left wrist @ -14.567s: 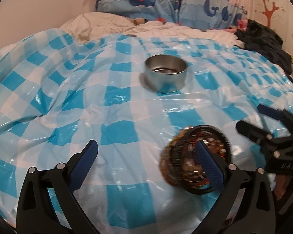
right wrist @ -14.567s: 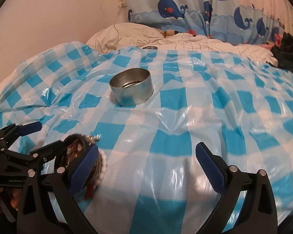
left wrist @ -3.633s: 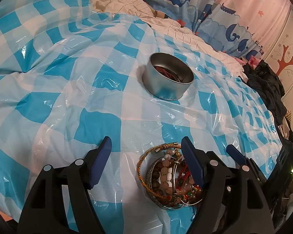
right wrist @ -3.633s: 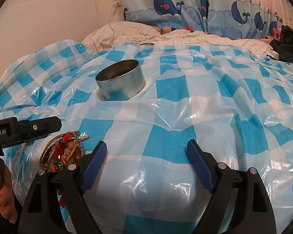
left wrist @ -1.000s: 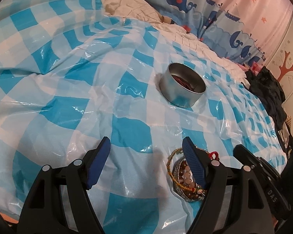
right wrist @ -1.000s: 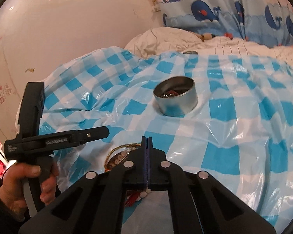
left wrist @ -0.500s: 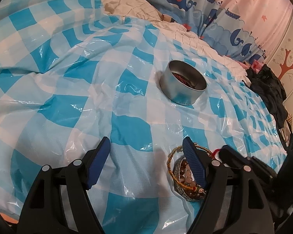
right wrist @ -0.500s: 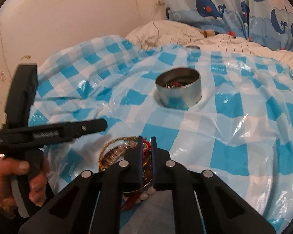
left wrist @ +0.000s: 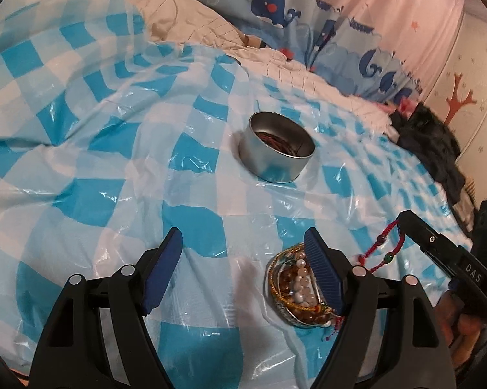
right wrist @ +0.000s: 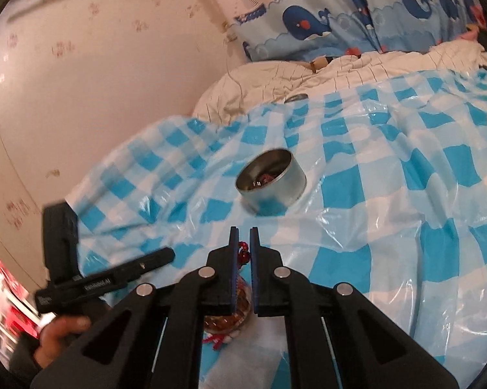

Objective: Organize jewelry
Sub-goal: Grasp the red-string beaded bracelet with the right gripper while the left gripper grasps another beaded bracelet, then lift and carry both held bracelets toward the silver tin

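Right gripper (right wrist: 244,246) pinches a red beaded cord bracelet (left wrist: 382,249), lifted at 3 o'clock of the bracelet pile (left wrist: 296,287). Left gripper (left wrist: 243,265) gapes wide, idle. Next: carry to the round tin (left wrist: 277,147), 12 o'clock; release inside.

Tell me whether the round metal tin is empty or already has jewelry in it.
Not empty. The tin stands upright and open on the checked sheet, with dark reddish bands lying on its bottom.
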### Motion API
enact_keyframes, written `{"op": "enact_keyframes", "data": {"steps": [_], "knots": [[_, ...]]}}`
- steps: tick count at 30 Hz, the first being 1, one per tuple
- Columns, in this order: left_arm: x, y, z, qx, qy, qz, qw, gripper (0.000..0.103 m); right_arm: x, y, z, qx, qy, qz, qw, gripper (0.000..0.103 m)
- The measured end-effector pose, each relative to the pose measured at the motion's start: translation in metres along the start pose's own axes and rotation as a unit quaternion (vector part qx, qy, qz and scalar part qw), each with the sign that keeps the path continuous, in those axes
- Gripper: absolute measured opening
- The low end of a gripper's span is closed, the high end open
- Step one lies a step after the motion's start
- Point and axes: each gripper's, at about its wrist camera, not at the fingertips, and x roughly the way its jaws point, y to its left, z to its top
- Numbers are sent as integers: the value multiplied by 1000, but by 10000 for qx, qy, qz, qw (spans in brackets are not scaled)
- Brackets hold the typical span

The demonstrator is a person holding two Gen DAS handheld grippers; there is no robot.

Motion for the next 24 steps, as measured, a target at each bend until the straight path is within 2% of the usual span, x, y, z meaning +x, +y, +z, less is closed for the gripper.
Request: {"op": "enact_keyframes", "data": {"steps": [3,6,11,13,16,17,19,24], "knots": [[8,0,-3,-123,217,-316,9992,74,-1,-2,3,58,4,53,10000,7],[19,-13,-7,216,366,-234,9988,76,0,-1,1,2,32,-31,10000,7],[28,-25,-16,467,484,-330,9972,74,6,-10,-3,-37,136,-587,9982,7],[28,-29,-17,573,472,-351,9966,55,10,-18,-6,90,213,-679,9974,7],[30,-21,-15,329,584,-515,9964,15,15,-26,-10,178,297,-791,9963,7],[30,-15,-14,160,607,-601,9962,14,16,-27,-11,178,316,-807,9961,7],[31,-6,-12,-124,657,-686,9954,2,19,-28,-13,172,367,-840,9956,7],[29,1,-11,-371,631,-948,9928,2,23,-29,-16,180,436,-889,9949,7]]}}
